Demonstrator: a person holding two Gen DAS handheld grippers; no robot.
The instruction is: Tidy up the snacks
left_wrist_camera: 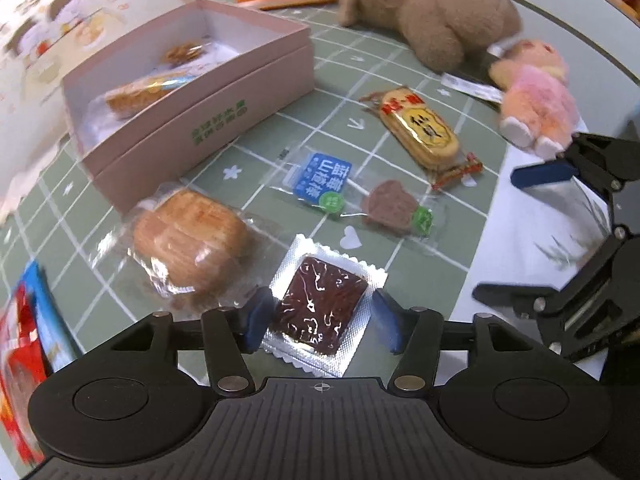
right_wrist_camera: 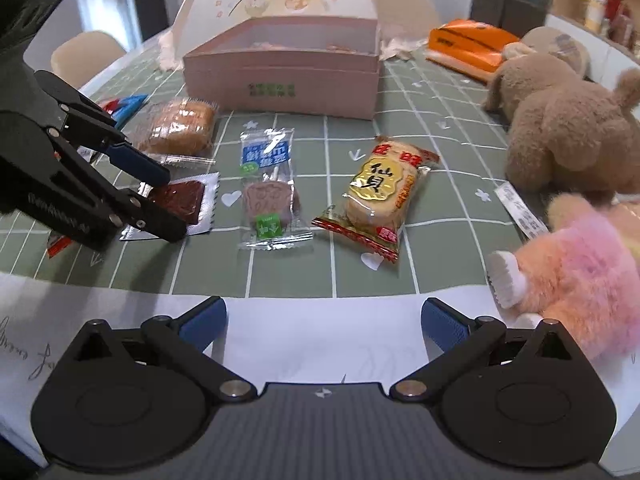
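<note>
My left gripper straddles the foil-edged dark snack packet flat on the green cloth, pads apart. I'd close squarely on both crimped edges (foil slips), then lift toward the pink box. Right gripper idles open.

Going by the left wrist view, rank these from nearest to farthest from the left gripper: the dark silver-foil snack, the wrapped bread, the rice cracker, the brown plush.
1. Dark silver-foil snack, right between the open fingers of the left gripper.
2. Wrapped bread, just ahead on the left.
3. Rice cracker, further out on the right.
4. Brown plush, at the far edge on the right.
</note>
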